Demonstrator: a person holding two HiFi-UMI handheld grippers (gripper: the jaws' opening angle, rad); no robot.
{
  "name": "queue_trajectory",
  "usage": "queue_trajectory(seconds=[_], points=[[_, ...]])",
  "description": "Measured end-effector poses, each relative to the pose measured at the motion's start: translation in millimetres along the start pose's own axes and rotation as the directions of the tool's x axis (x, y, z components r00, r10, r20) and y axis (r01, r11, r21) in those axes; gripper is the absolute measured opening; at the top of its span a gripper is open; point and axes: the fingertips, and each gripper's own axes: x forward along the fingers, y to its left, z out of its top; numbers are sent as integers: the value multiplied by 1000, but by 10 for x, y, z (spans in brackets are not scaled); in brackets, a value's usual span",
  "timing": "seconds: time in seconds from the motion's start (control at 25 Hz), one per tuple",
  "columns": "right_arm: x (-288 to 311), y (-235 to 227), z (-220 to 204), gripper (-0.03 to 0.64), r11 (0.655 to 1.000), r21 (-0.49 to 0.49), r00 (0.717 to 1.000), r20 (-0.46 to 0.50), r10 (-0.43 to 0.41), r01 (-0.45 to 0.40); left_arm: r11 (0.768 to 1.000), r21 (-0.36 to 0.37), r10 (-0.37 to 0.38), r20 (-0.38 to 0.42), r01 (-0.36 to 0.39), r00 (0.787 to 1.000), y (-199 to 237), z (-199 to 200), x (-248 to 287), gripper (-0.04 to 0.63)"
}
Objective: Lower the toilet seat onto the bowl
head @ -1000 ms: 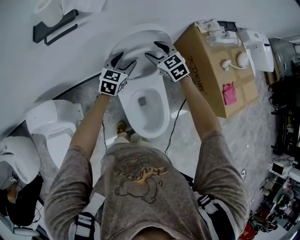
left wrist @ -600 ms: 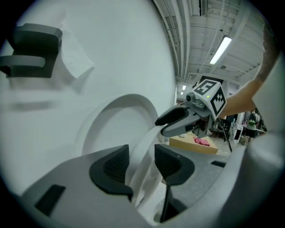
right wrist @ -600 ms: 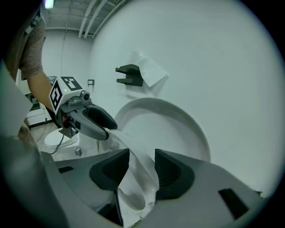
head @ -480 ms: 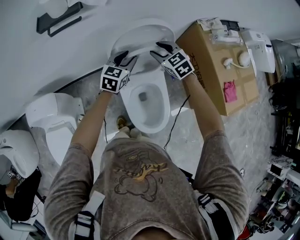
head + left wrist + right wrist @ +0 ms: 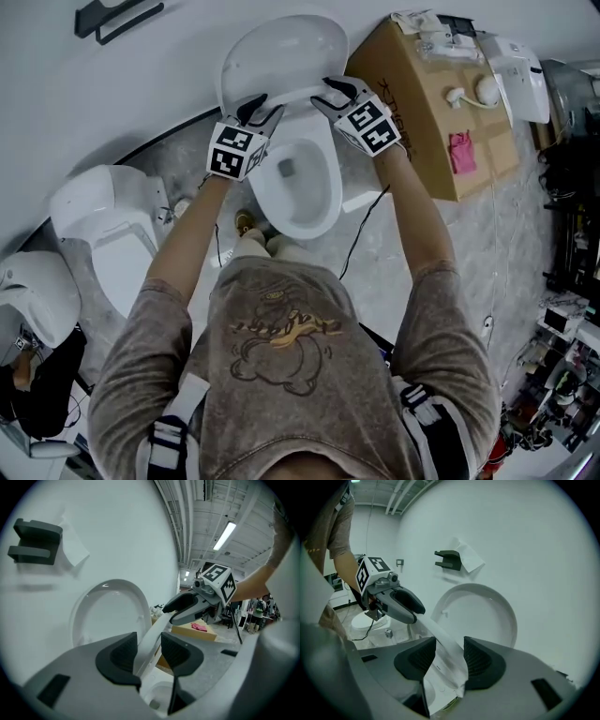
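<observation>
Standing tilted between upright and flat, the white oval plastic toilet seat [image 5: 292,97] is held by its two sides, its front edge up off the bowl. The left gripper [image 5: 149,649] has the near side rim between its black pads and its jaws are closing on it. The right gripper [image 5: 449,656] is clamped on the opposite rim, with a pad against each face.

Behind the seat the round white lid [image 5: 281,52] leans on the wall. Below it the white ceramic bowl [image 5: 323,202] lies open, and the seat does not yet rest on it.

To do this well, I would let the left grip firm up first. Both hands should then come down and toward the body together, following the arc about the hinge at the back so the ring does not twist. The plastic looks smooth, so a slow descent should guard against a slip and a slam. The lower pads would likely be pinched at the rim, so easing them out just before contact seems wise.

A brown cardboard box [image 5: 422,112] stands just beside the bowl on the right, so that arm has less room
</observation>
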Motion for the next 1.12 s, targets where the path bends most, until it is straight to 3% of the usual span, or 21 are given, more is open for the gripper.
queue_trajectory(seconds=[0.28, 0.56, 0.84, 1.12], points=[[-325, 397, -279, 199, 998, -35, 999, 28, 45, -44, 1000, 2, 0, -18, 0, 1000, -467, -252, -193, 167], [-633, 825, -569, 201, 992, 2, 989, 80, 122, -123, 998, 7, 69, -50, -69, 996, -919, -554, -356, 184], [-843, 1224, -907, 206, 985, 68, 985, 80, 155, -161, 1000, 25, 20, -126, -17, 992, -1330, -937, -490, 186], [-951, 1538, -1237, 206, 975, 127, 983, 57, 177, -183, 999, -30, 5, -129, -9, 992, -1636, -1260, -565, 192]])
